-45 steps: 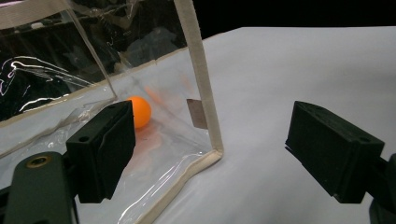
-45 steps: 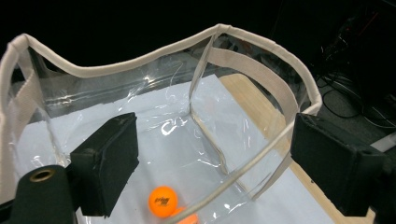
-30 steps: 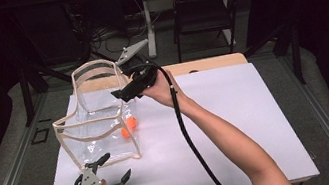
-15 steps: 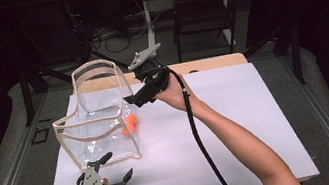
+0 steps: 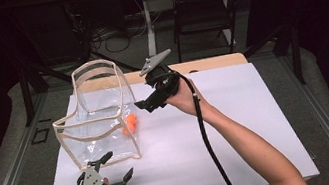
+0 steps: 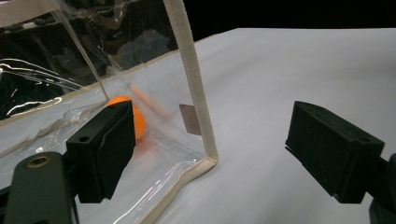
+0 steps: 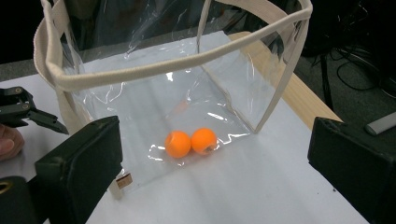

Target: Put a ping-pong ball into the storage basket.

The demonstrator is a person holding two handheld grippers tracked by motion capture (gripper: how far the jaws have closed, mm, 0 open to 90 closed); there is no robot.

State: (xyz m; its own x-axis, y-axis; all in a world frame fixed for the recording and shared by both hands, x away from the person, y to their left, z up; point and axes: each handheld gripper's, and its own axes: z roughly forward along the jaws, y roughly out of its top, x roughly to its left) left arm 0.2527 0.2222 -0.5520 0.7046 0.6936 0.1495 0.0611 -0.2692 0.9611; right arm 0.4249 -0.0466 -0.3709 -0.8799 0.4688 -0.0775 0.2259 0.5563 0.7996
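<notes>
since a second ago my right gripper [image 5: 140,106] has pulled back from the bag's rim toward the right and a bit up - it was right at the top edge, now it sits just beside the bag's right wall, apart from it. jaws spread wide, nothing between them. my left gripper [image 5: 119,166] hasn't moved, low at the near edge of the table [image 5: 259,122], jaws also spread and empty, just in front of the bag's near corner.

clear bag [image 5: 93,119] with cream trim stands upright and open on the white table top, left of centre. two orange balls [image 7: 191,142] lie inside on the bag floor, touching each other, against the right wall near the bottom - in the high view they show as an orange blob [image 5: 129,123] through the plastic. in the left gripper view one ball [image 6: 137,122] peeks out behind my left-hand jaw, and the bag's corner seam [image 6: 194,79] runs up between the two jaws. small tag on the trim near the base in the right gripper view, text not readable.
</notes>
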